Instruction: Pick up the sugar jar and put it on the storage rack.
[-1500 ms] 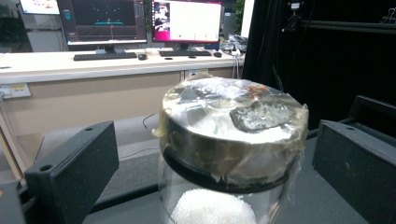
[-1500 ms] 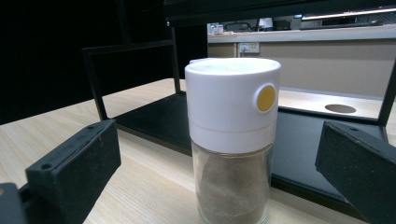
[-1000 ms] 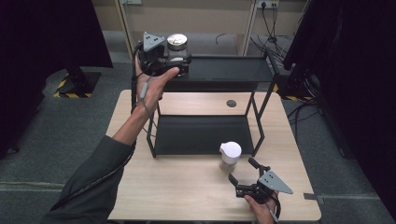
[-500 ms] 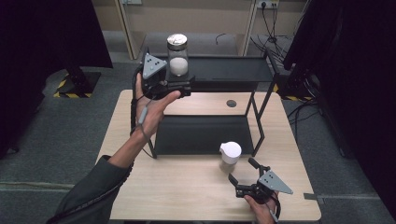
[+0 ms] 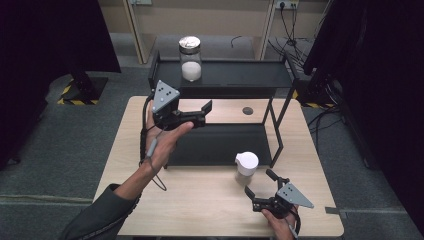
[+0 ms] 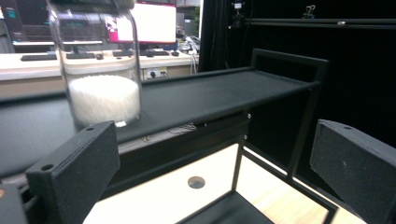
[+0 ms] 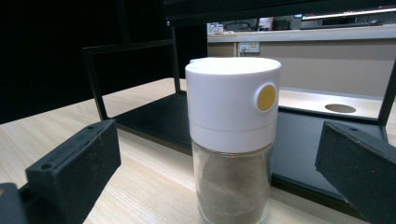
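Observation:
A glass jar (image 5: 190,59) with a silver lid and white grains stands upright on the top shelf (image 5: 235,79) of a black rack. My left gripper (image 5: 202,114) hovers open and empty in front of the rack, below and short of the jar. In the left gripper view the jar (image 6: 100,70) stands beyond the left jaw, clear of both. A white-capped shaker (image 5: 247,163) of brown powder stands on the table before the rack. My right gripper (image 5: 260,184) lies open just short of it. In the right gripper view the shaker (image 7: 232,135) stands between the spread jaws, untouched.
The wooden table (image 5: 190,205) carries the black rack, whose lower shelf (image 5: 215,145) lies bare. A round cable hole (image 5: 247,110) sits in the tabletop under the top shelf. The rack's thin posts (image 5: 274,135) rise beside the shaker. Dark curtains flank both sides.
My left gripper set the jar on the top shelf, let go, and drew back and down toward the person. The right gripper and shaker stayed still.

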